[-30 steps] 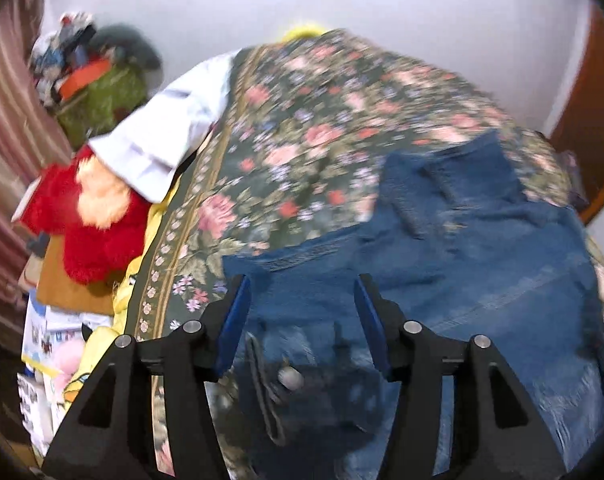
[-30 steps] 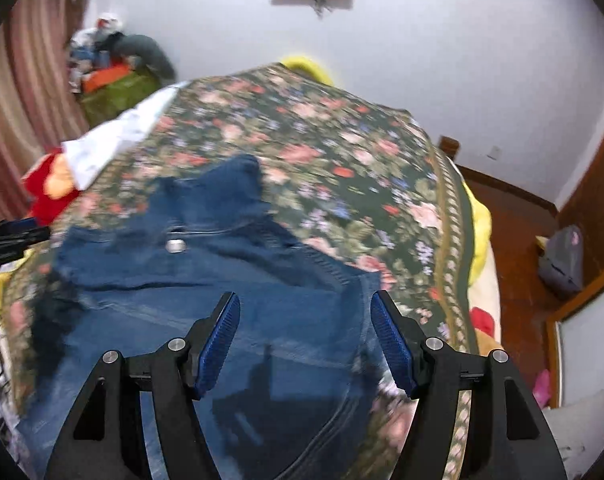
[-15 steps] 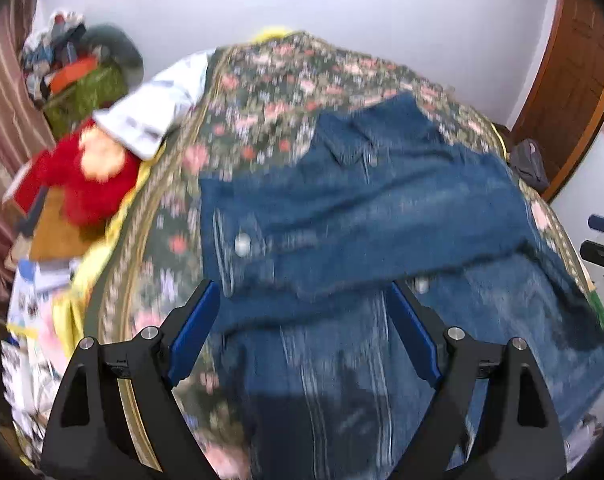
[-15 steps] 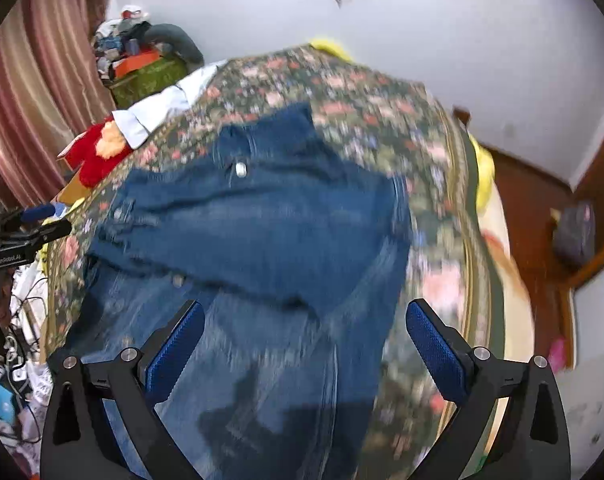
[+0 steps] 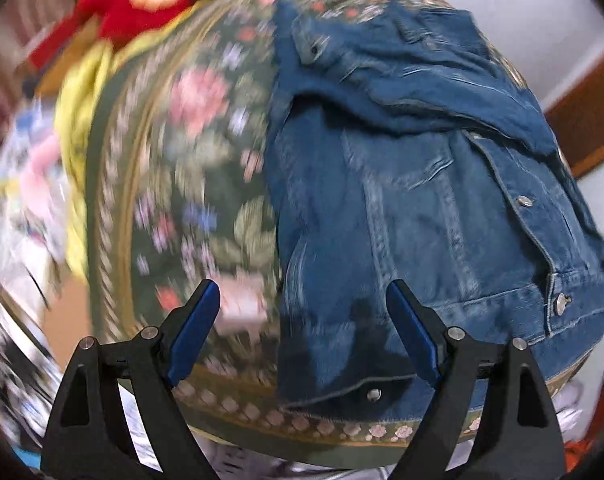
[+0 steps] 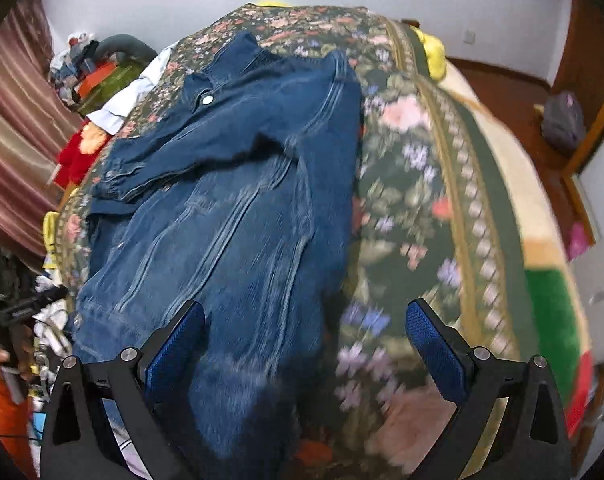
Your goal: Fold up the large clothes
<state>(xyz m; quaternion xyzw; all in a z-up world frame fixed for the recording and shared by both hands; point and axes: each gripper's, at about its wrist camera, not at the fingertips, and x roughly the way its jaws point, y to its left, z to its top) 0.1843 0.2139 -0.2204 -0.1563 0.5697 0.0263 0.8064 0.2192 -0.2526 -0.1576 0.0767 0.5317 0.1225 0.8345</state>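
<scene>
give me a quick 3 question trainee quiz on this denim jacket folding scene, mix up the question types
1. True or false: the left gripper is shut on the denim jacket.
2. Multiple choice: what does the jacket lie on? A) a bare wooden floor B) a floral bedspread C) a white table
3. Short answer: how does the sleeve lie relative to the jacket's body?

Key
1. False. Both the left gripper and the right gripper are open and hold nothing.
2. B
3. It is folded across the front of the body, with the cuff at the jacket's left edge in the right wrist view.
</scene>
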